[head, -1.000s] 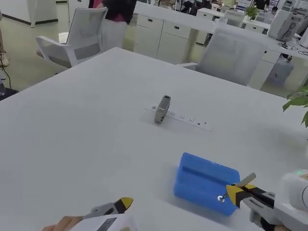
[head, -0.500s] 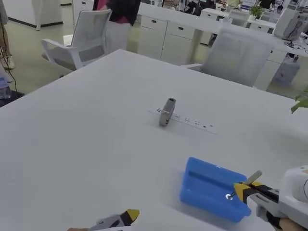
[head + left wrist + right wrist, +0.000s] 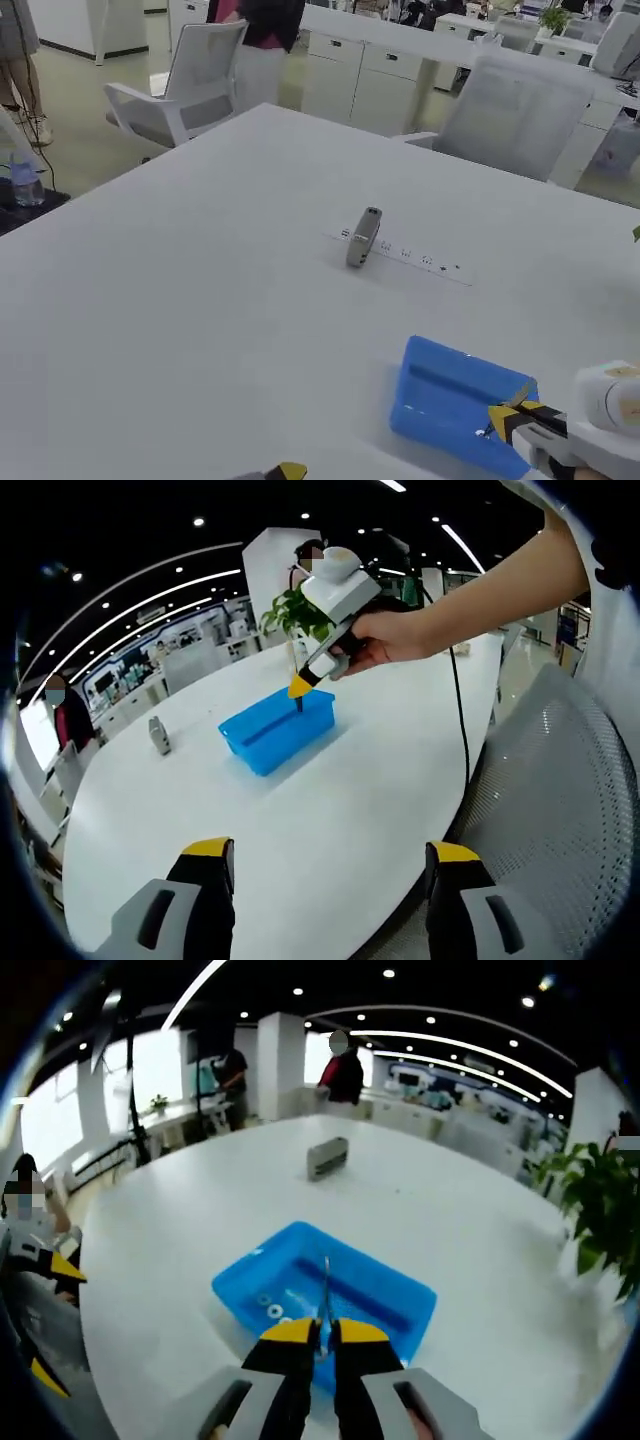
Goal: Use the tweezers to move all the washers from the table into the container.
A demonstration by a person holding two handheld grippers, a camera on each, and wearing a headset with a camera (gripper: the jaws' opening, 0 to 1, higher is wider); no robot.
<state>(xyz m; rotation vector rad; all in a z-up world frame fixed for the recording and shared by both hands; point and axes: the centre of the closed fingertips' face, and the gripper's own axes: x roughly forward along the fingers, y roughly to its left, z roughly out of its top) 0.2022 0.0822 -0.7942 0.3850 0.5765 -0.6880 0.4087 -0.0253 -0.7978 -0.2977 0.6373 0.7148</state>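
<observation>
Right jaws: the right gripper (image 3: 320,1332) has its yellow tips nearly together, clamped on the tweezers (image 3: 325,1290)
Tweezers: they run forward and down from the jaws into the container (image 3: 385,1300), with their tips over its floor; whether they grip a washer I cannot tell
Washers: a few washers (image 3: 272,1308) lie on the container floor, just left of the tweezers in the right gripper view
Container: blue, shallow and rectangular, it sits on the table (image 3: 200,280) near the edge closest to the person, on the right
Hand: a hand (image 3: 385,640) holds the right gripper tilted down over the container, as seen in the left gripper view
Left jaws: the left gripper (image 3: 332,855) is spread wide and holds nothing, above the near part of the table and well apart from the container
Block: a grey block (image 3: 365,237) stands upright near the table's middle, beyond the container and apart from it, at one end of a row of small marks
Beyond: a white chair (image 3: 200,65) stands at the far left table edge, and a plant (image 3: 590,1200) is off to the right
</observation>
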